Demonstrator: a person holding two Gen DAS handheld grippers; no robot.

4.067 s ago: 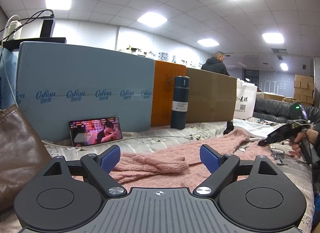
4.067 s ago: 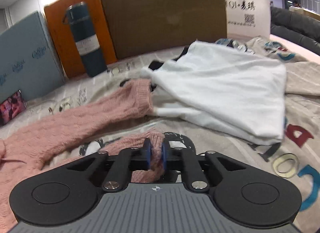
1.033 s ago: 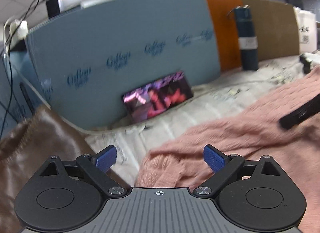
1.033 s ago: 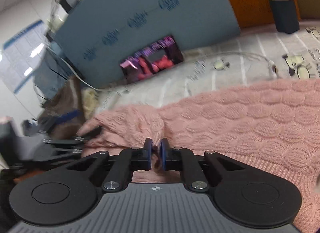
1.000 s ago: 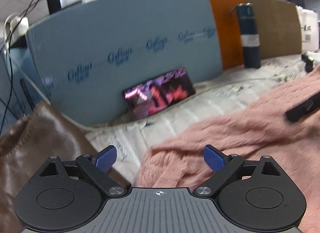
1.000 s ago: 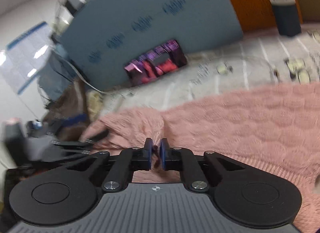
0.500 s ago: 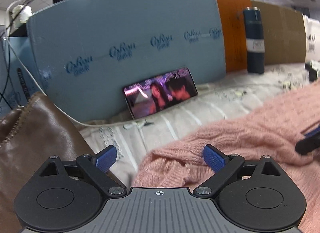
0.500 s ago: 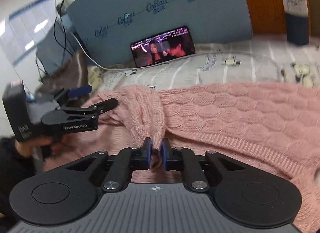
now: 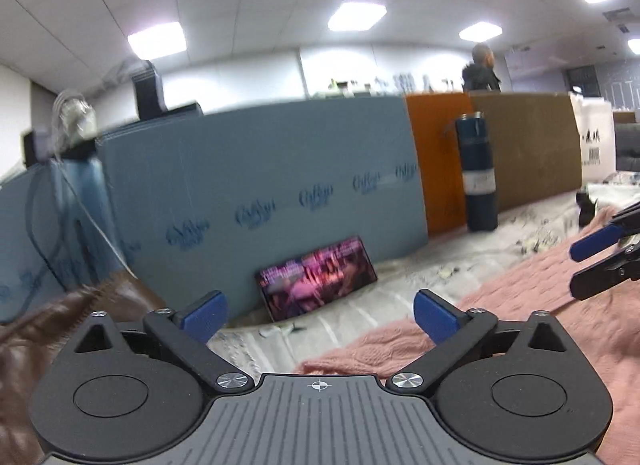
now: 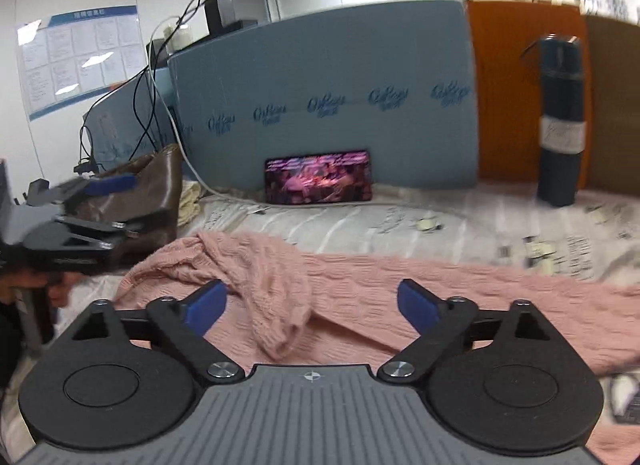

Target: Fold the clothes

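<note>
The pink sweater (image 10: 360, 289) lies spread on the printed tabletop (image 10: 460, 225), under ceiling lights. A phone (image 10: 318, 177) leans on a blue board (image 10: 320, 65). Right tool (image 10: 312, 301) and left tool (image 9: 318, 311) both gape, empty.

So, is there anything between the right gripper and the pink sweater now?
Nothing visible. The right gripper is open, and the folded-over sleeve of the pink sweater lies directly between its fingers.

pink cable-knit sweater (image 10: 360, 289) lying spread across the printed sheet (image 10: 400, 221), one sleeve flopped back over the body near the left end, cuff hanging loose on top
</note>
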